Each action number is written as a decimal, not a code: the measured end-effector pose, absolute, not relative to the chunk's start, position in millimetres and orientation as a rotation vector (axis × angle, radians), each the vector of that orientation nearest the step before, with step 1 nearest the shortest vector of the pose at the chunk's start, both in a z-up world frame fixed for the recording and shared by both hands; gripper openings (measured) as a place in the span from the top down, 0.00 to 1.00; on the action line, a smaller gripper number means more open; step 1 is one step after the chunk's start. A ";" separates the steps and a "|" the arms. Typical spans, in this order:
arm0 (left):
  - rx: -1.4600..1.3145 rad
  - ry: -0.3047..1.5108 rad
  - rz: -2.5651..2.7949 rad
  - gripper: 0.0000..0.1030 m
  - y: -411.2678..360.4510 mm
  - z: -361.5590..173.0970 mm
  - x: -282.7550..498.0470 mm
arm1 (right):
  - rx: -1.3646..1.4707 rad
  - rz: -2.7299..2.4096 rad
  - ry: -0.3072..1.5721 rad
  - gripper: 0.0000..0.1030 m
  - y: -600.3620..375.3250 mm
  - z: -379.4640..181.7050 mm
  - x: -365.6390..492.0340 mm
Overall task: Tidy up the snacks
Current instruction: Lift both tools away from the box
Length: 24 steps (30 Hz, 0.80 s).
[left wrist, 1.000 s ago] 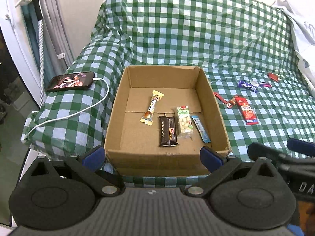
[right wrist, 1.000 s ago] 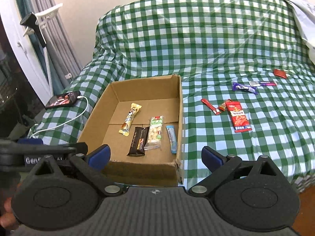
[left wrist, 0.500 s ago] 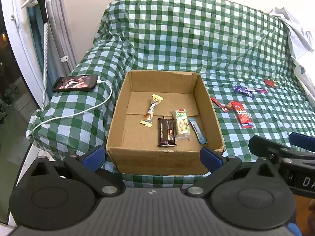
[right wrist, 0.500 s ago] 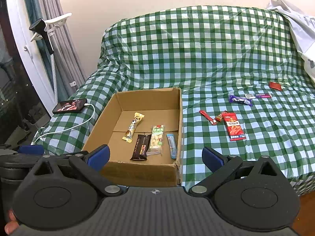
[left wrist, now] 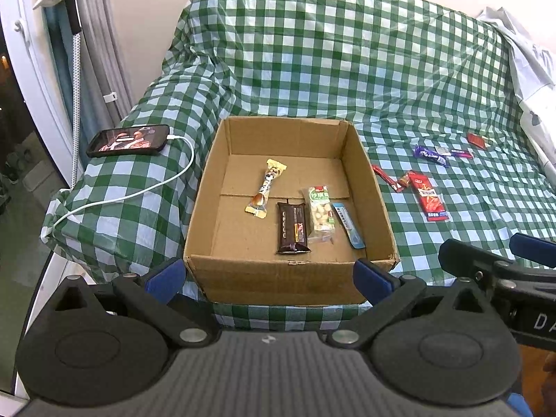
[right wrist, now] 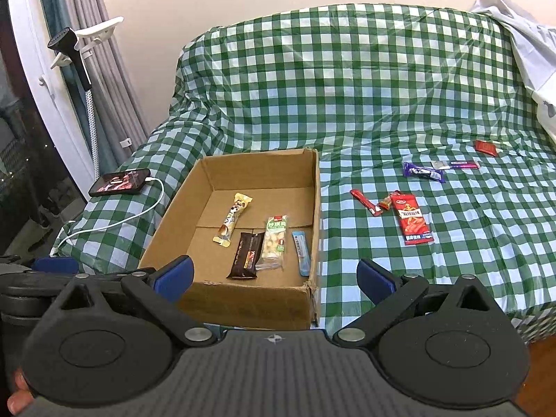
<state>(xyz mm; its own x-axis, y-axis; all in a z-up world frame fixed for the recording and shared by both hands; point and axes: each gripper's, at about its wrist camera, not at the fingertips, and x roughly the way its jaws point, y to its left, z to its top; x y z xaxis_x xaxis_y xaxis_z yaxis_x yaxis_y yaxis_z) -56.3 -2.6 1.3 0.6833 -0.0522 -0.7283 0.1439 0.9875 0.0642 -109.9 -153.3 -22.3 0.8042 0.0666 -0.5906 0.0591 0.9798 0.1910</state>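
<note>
- Cardboard box (left wrist: 292, 274) sat open on the green checked cloth (left wrist: 347, 69), near its front edge, and held four snacks.
- Cream wafer stick (left wrist: 266, 187) lay farthest back and left on the box floor, tilted.
- Dark brown chocolate bar (left wrist: 292, 228), green nut pack (left wrist: 321, 213) and thin blue sachet (left wrist: 348, 225) lay side by side near the front wall; bar and nut pack touched, sachet just beside them.
- Six snacks lay loose on the cloth right of the box: thin red stick (right wrist: 365, 202), small orange candy (right wrist: 384, 203) touching its end, big red packet (right wrist: 411, 222) just beside those.
- Farther back lay the purple wrapper (right wrist: 423, 172), a pink-and-white stick (right wrist: 455, 164) near it, and a small red square packet (right wrist: 485, 147) well apart at the far right.
- My left gripper (left wrist: 267, 272) was spread wide and held nothing, hanging in front of the box's front wall.
- My right gripper (right wrist: 274, 274) was also spread wide and empty, low in front of the box's right front corner.
- Phone (left wrist: 128, 140) with its screen lit lay on the cloth left of the box, white cable (left wrist: 139, 193) plugged in.
- Garment steamer head (right wrist: 66, 43) hung on a white hook by the curtain.
</note>
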 end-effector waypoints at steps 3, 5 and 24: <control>0.122 0.822 -0.110 0.00 -3.2 -0.2 -54.5 | 0.207 0.004 0.643 0.03 -153.6 -23.7 -108.7; 0.124 0.826 -0.110 0.00 -3.6 -1.4 -53.5 | 0.208 0.003 0.647 0.03 -153.8 -24.0 -106.7; 0.143 0.894 -0.119 0.00 -8.5 -16.4 -39.9 | 0.242 -0.013 0.699 0.02 -159.8 -38.3 -95.1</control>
<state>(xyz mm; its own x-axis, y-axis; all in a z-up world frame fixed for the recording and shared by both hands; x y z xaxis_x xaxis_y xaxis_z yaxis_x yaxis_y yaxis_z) -39.9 -8.5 -16.4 0.6211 -0.0434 -0.7825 0.1627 0.9838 0.0746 -95.1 -159.8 -38.4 0.7665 0.0691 -0.6386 0.0928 0.9718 0.2166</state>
